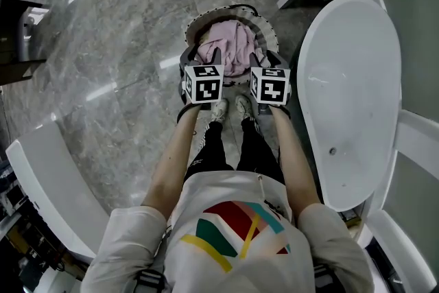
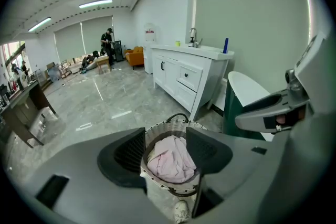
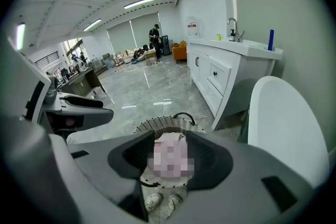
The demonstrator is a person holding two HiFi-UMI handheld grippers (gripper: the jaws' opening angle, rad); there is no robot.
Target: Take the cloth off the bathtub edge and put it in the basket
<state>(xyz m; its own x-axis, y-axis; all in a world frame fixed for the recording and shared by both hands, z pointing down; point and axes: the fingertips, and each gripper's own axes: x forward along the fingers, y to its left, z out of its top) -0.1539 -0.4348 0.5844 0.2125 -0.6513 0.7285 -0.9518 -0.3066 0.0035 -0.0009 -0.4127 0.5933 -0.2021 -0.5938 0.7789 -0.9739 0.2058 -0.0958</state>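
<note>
The left gripper [image 2: 165,150] and the right gripper [image 3: 169,157] are held side by side, each with its jaws apart and nothing between them, over the near rim of the woven basket [image 1: 197,22]. The pink cloth [image 1: 232,46] lies bunched inside the basket. To the right stands the white bathtub [image 1: 350,92], on the grey marble floor [image 1: 103,44].

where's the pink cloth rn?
Head view, top centre: the pink cloth lies in the basket, just ahead of the person's shoes, left of the bathtub.
</note>
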